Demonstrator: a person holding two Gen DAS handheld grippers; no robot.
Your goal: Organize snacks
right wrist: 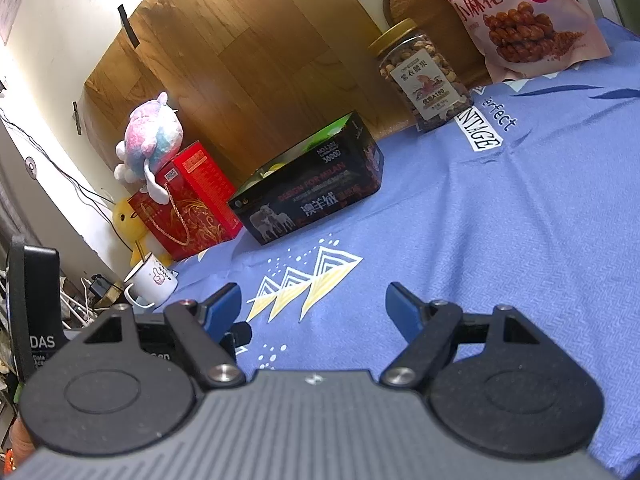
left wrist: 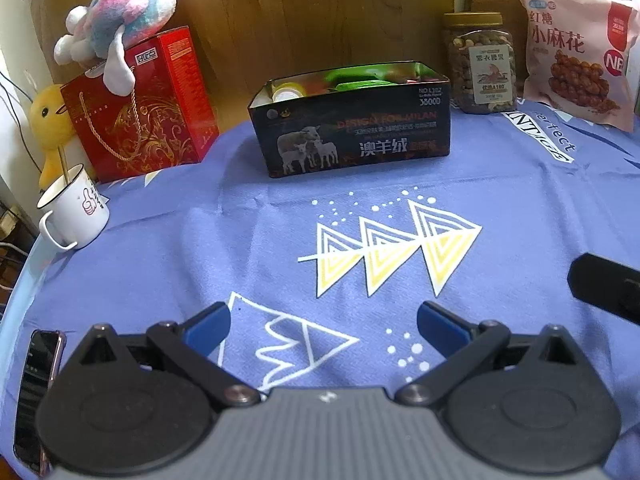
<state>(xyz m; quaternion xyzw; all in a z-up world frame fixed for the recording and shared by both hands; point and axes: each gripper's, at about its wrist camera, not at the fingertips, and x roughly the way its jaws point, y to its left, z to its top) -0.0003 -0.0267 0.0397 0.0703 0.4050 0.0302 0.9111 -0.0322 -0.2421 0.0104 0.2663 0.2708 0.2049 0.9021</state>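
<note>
two grippers are hovering over a blue printed cloth (left wrist: pixel 240 240): the left gripper (left wrist: pixel 324 320) and the right gripper (right wrist: pixel 314 306) are both showing their blue pads spread apart, with nothing between them and only cloth beneath. farther off, at the middle of the table, an open black box (left wrist: pixel 352 136) is already holding several small packets, green and yellow among them. to its right, near the far edge, a clear nut jar (left wrist: pixel 482 68) with a gold lid is standing upright, and just right of it a pink snack bag (left wrist: pixel 576 52) is leaning against a chair back. to the left of the box, a red gift box (left wrist: pixel 140 108) is carrying a pastel plush toy (left wrist: pixel 124 20), with a yellow plush (left wrist: pixel 50 120) and a white mug (left wrist: pixel 74 208) nearer the left edge; a phone (left wrist: pixel 36 392) is lying at the near left.

risks, as judged: the bag is looking soft and puffy, so a pinch at its edge could be slipping or crushing its contents; the jar, tall and smooth, could be toppling if nudged off-centre; a dragged pad could be bunching the loose cloth and shifting the mug.

legible writing: the box is reading "design for milan" and "澳羊绒"; the bag "红糖 小麻花" and "nb"; the cloth "perfect".
</note>
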